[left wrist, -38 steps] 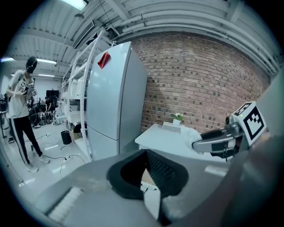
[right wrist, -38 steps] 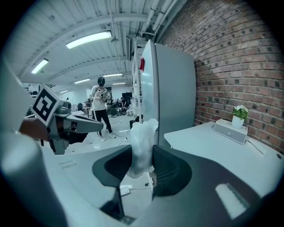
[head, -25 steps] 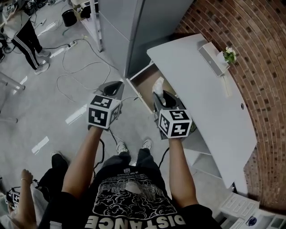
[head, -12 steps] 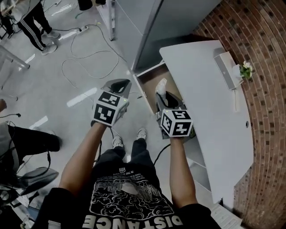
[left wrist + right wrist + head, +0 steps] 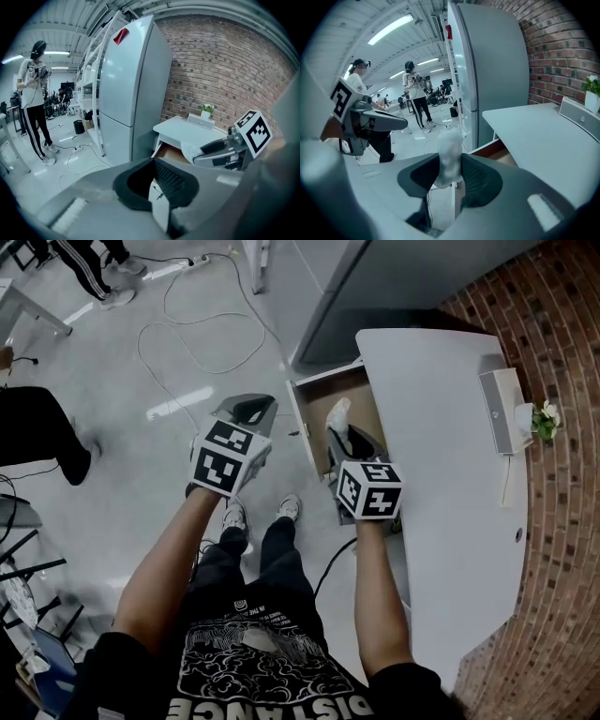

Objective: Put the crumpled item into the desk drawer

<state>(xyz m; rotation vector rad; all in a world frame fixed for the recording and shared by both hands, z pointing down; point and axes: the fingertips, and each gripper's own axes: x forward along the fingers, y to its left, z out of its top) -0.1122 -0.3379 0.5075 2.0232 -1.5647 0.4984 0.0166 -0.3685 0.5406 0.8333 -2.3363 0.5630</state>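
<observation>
The crumpled white item (image 5: 337,412) sticks up between the jaws of my right gripper (image 5: 339,432), which is shut on it. In the head view it hangs over the front part of the open desk drawer (image 5: 314,395), whose brown inside shows. The right gripper view has the crumpled item (image 5: 449,150) pinched between the pads, with the drawer (image 5: 490,147) below and beyond. My left gripper (image 5: 251,407) hovers left of the drawer, over the floor. Its jaws stand slightly apart with nothing between them, as the left gripper (image 5: 157,176) view shows.
The white desk (image 5: 441,427) runs along a brick wall (image 5: 562,521), with a flat white box (image 5: 500,409) and a small plant (image 5: 544,416) on it. A tall grey cabinet (image 5: 375,287) stands behind the drawer. Cables (image 5: 187,324) lie on the floor; a person (image 5: 89,268) stands far left.
The head view has swung, so the desk and drawer sit more upright in the picture. Both grippers keep their places by the drawer. The right one still grips the crumpled item.
</observation>
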